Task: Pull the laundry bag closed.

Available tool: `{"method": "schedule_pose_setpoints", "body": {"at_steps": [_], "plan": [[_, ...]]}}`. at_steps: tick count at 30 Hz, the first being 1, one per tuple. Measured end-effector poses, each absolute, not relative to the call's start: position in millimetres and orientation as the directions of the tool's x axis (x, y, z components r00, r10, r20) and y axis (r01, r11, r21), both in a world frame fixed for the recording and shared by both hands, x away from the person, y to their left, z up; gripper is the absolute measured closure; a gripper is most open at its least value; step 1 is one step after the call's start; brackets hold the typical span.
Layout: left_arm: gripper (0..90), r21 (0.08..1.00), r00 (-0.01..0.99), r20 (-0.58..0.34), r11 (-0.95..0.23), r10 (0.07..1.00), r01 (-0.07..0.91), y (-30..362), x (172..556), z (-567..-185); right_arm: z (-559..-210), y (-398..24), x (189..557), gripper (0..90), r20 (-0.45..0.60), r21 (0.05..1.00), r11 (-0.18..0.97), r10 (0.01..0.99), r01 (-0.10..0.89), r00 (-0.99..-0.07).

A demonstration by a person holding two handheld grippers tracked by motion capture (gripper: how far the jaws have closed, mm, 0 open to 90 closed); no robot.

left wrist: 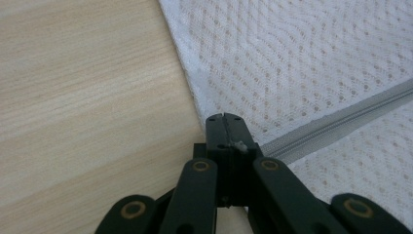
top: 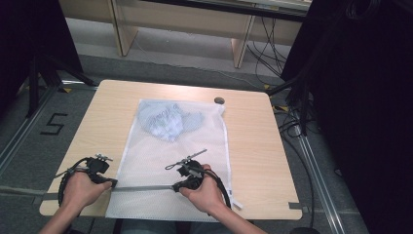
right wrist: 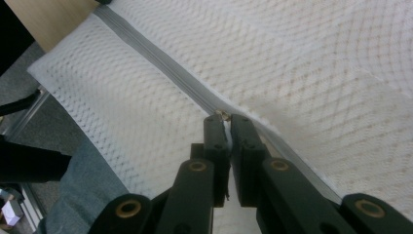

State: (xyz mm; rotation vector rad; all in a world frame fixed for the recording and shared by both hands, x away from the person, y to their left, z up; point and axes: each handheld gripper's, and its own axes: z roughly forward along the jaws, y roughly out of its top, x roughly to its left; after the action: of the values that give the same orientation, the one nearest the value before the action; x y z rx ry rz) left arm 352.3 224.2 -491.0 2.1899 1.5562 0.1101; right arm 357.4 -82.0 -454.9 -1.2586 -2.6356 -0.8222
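Hands: both come in from the near edge of the high view, each wrapped around its tongs, low over the near part of the mesh bag (top: 160, 161).
Left tongs (top: 113, 184): jaws pressed together on the end of the grey zipper (top: 143, 187) at the bag's left edge — in the left gripper view a scrap of the zipper's end sits between the closed tips (left wrist: 225, 127), right where mesh meets bare wood.
Right tongs (top: 176, 186): jaws drawn nearly together, pinching a small metal piece on the zipper line, the slider by the look of it (right wrist: 223, 116); behind it the mesh bulges up slightly.
Zipper: runs level between the two tongs, taut, across the near part of the bag.
Mesh bag: white, flat on the light wooden surface (top: 253, 141), its near edge reaching the surface's near rim.
Contents: a bundle of light blue cloth (top: 166, 120) inside the far half of the bag — well apart from both tongs.
Far edge: a small dark round thing (top: 219, 100) lies on the wood just beside the bag's far right corner.
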Motion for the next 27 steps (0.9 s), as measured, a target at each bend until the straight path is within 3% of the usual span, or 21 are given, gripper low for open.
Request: {"method": "schedule_pose_setpoints", "body": {"at_steps": [27], "plan": [[90.0, 0.401, 0.359, -0.193, -0.260, 0.913, 0.878, 224.5, 352.3, -491.0, -455.5, -95.3, 353.7, 87.1, 0.305, 0.428, 0.501, 0.704, 0.752, -0.642]]}}
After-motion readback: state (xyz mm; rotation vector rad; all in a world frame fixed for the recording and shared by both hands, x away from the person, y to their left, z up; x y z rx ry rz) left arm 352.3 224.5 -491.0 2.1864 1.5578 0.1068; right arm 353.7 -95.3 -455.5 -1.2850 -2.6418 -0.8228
